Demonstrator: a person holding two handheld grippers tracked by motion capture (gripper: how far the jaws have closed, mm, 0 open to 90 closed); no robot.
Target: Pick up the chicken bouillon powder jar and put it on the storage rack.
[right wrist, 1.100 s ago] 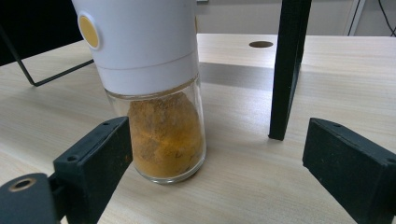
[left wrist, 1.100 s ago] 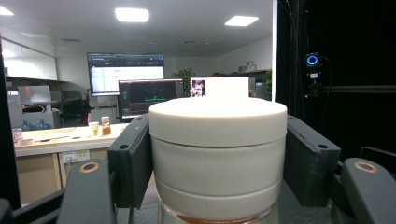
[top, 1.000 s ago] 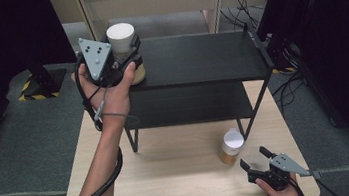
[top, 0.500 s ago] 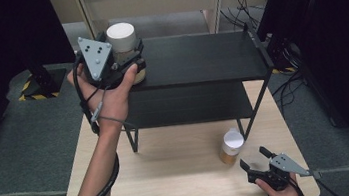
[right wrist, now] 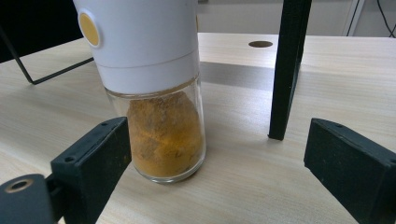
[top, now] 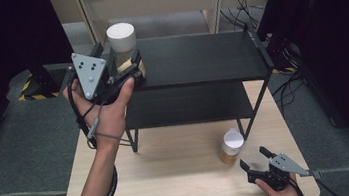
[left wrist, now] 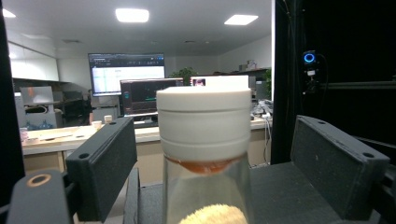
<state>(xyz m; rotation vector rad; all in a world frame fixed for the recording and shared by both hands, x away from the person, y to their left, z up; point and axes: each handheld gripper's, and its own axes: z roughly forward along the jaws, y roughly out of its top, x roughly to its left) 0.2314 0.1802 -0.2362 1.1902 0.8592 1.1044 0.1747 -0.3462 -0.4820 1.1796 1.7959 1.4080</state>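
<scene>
A glass jar (top: 121, 37) with a white lid stands at the left end of the black shelf's top board (top: 198, 60). My left gripper (top: 121, 67) is level with it. Its jaws have just been opening and now stand open. In the left gripper view the jar (left wrist: 204, 126) sits between the jaws of the left gripper (left wrist: 219, 177), with a gap on each side. A second jar (top: 231, 145), white-capped and holding orange powder, stands on the wooden table. My right gripper (top: 257, 161) rests open just in front of it. In the right gripper view that jar (right wrist: 161, 116) is ahead of the open right gripper (right wrist: 224, 158), left of centre.
The black two-level shelf stands on the light wooden table (top: 172, 179). One of its thin legs (right wrist: 286, 70) stands on the table close to the right of the powder jar. Cables lie on the floor at the far right (top: 284, 64).
The left gripper's jaws have opened off the white-lidded jar, and the left hand has drawn back a little toward the near left. The jar stays on the shelf. The right gripper has not moved.
</scene>
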